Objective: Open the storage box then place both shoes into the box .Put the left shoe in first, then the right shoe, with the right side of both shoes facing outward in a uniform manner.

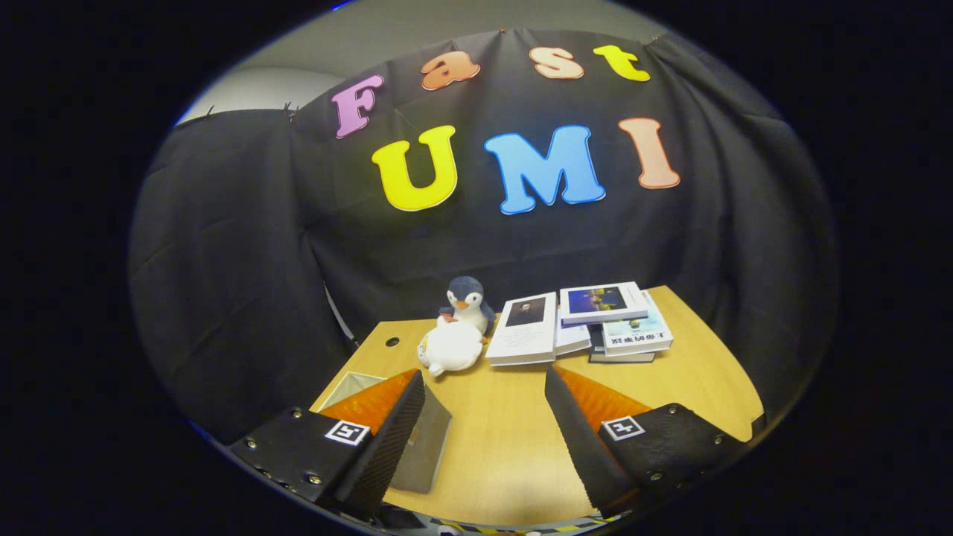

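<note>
Here, grey storage box (421, 447) beside spread-open tool (484, 417), nothing gripped

My gripper (484, 417): two wedge-shaped fingers (387, 439) with ridged inner faces, set wide apart with nothing between them. Each mounts to a textured black block fixed by small silver screws and carrying one square black-and-white marker.

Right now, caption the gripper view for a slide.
Open gripper above a wooden table; box by one finger, penguin plush and books beyond.
</note>
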`<state>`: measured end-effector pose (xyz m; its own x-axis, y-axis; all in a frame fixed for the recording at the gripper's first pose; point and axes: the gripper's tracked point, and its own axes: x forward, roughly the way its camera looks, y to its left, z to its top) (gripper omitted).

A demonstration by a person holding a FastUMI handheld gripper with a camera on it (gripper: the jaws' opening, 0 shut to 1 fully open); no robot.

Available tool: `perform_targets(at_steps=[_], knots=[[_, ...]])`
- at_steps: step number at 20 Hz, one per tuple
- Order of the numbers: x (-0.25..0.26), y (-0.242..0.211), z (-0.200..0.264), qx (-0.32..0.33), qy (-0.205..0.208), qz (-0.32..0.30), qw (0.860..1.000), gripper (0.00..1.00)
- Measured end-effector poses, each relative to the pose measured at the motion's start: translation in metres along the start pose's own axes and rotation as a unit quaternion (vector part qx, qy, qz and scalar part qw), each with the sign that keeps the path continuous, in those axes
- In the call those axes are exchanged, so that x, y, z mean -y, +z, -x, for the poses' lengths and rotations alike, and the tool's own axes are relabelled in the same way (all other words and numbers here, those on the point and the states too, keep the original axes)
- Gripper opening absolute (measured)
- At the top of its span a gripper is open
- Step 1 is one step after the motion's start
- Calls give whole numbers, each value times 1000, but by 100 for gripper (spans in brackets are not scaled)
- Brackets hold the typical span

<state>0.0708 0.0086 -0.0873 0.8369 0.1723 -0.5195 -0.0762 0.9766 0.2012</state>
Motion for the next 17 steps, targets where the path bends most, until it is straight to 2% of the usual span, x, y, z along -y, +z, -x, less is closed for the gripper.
perform_targets(at_steps=[5, 17], knots=[[39, 19, 21, 72, -64, 68, 993, 98], [57, 32, 32, 122, -88, 55, 987, 98]])
